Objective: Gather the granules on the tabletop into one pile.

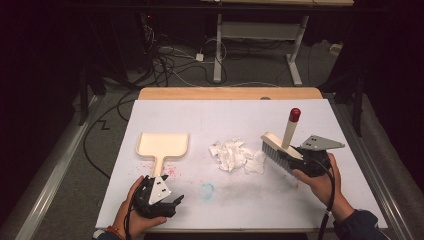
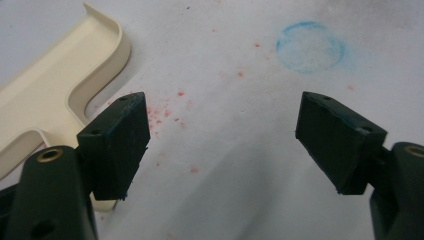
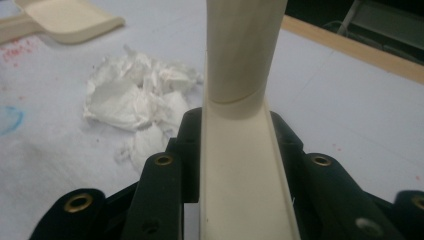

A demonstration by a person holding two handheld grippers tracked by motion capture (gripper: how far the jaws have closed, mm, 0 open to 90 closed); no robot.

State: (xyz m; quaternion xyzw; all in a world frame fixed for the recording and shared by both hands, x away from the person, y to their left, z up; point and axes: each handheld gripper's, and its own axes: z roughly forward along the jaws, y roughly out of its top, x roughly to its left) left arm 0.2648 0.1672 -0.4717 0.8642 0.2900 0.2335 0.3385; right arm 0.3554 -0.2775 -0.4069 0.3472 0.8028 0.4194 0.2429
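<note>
Nearest the high camera, at the table's front edge, the left gripper (image 1: 165,200) rests low on the white sheet (image 1: 300,200) in the person's left hand (image 1: 131,216), its jaws spread wide with nothing between them. Its own view shows both pads apart over bare sheet speckled with red flecks (image 2: 170,112), a faint blue ring (image 2: 310,47) beyond them, and the dustpan (image 2: 45,95) just beside the left pad; whether pad and pan touch cannot be told. From above, the cream dustpan lies flat at the sheet's left middle, handle pointing toward the left gripper and ending just short of it. A heap of crumpled white paper (image 1: 234,154) sits near the middle of the sheet. Right of it, the right gripper (image 1: 305,159), held in the right hand (image 1: 322,180), is clamped on the brush (image 1: 282,145): in the right gripper view the cream brush body runs up between the two black jaws, which press on its sides. The brush's bristles meet the sheet at the paper heap's right edge, and its handle slants upward, ending in a red tip (image 1: 295,115).
</note>
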